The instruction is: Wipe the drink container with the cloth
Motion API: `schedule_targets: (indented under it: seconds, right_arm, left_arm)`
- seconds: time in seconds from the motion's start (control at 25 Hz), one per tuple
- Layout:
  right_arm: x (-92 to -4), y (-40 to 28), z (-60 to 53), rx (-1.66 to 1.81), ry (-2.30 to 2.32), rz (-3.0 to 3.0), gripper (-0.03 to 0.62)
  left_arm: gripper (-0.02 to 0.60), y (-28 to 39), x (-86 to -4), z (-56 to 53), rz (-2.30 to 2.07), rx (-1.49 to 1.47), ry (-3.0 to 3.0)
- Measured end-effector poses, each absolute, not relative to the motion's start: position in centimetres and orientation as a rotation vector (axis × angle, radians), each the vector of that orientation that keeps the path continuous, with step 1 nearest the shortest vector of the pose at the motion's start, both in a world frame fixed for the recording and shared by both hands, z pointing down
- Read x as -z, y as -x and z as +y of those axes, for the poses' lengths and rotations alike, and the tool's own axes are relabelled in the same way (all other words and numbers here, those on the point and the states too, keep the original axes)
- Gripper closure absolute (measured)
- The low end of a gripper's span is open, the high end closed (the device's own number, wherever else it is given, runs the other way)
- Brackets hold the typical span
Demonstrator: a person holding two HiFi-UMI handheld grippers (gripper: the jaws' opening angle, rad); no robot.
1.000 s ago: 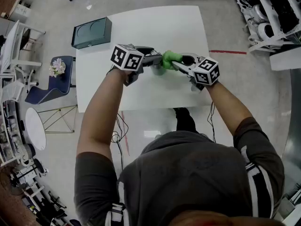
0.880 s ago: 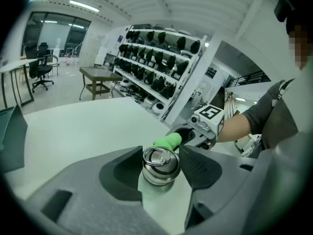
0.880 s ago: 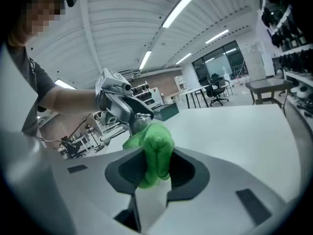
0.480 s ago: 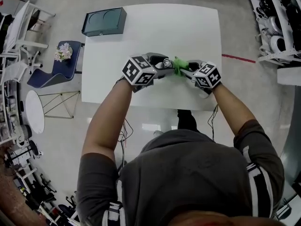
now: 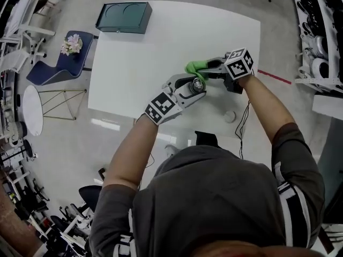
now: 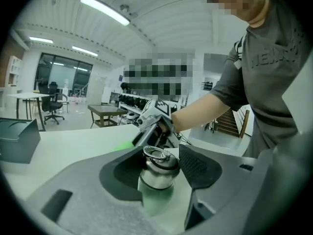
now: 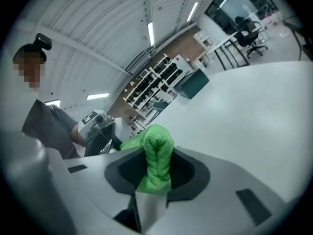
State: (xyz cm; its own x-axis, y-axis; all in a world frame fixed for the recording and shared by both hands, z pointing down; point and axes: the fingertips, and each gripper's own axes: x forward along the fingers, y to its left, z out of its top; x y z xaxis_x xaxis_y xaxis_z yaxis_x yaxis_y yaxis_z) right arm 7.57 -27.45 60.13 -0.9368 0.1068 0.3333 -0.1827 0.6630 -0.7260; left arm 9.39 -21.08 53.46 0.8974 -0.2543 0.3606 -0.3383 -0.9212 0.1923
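Left gripper view has the one drink container (image 6: 156, 176) at its centre: a steel bottle whose long axis runs close to upright, the capped end with its metal ring pointing up and leaning a little toward the person. The left gripper (image 6: 159, 167) is clamped on it, a dark pad pressed to each side of the body just under the cap. The bottle's base is hidden behind the gripper, so I cannot tell whether it rests on the surface or hangs above it. From the head view the bottle's round top (image 5: 197, 85) faces upward, over the white table (image 5: 134, 52) toward its near right corner.

Just beyond the bottle, on its far side, is the single green cloth (image 5: 193, 67). Whether it touches the steel I cannot tell. In the right gripper view the cloth (image 7: 157, 146) stands bunched in a thick fold, and the right gripper (image 7: 157, 169) has its jaws pinched on the lower part of that fold. The two grippers point toward each other.

One dark green box (image 5: 122, 17) sits at the table's far left corner, well apart from the bottle. Off the table's left edge stands one blue chair (image 5: 56, 71) with a bunch of flowers (image 5: 69, 44) on it
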Motion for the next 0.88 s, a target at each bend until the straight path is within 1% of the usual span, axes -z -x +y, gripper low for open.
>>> schedule_targets:
  seconds: [0.12, 0.24, 0.4, 0.56, 0.64, 0.8, 0.88]
  right_arm:
    - [-60.7, -5.8, -27.6, -1.218, 0.082, -2.461, 0.491]
    - [-61.6, -3.9, -27.7, -1.159, 0.136, -2.397, 0.493]
    - [-64.0, -3.2, -27.9, -0.947, 0.107, -2.322, 0.494]
    - [-64.9, -3.1, -28.2, -0.593, 0.054, -2.274, 0.493]
    - [-64.4, -3.0, -28.5, -0.485, 0.043, -2.285, 0.493]
    - [-61.1, -3.6, -30.2, -0.565, -0.038, -2.415, 0.491]
    - [-58.8, -4.3, -31.3, -0.582, -0.087, -2.469, 0.491]
  left_arm:
    - [0.354, -8.5, -53.5, -21.7, -0.499, -0.479, -2.773]
    - [0.354, -6.9, -53.3, -21.8, -0.516, -0.488, -2.758]
    - [0.354, -6.9, -53.6, -21.9, -0.549, -0.490, -2.735]
    - [0.354, -6.8, -53.6, -22.1, -0.583, -0.520, -2.708]
    - [0.354, -6.8, -53.5, -22.2, -0.616, -0.549, -2.699]
    - [0.350, -6.7, -53.3, -22.0, -0.672, -0.566, -2.688]
    - [0.327, -6.5, -52.7, -21.9, -0.698, -0.531, -2.683]
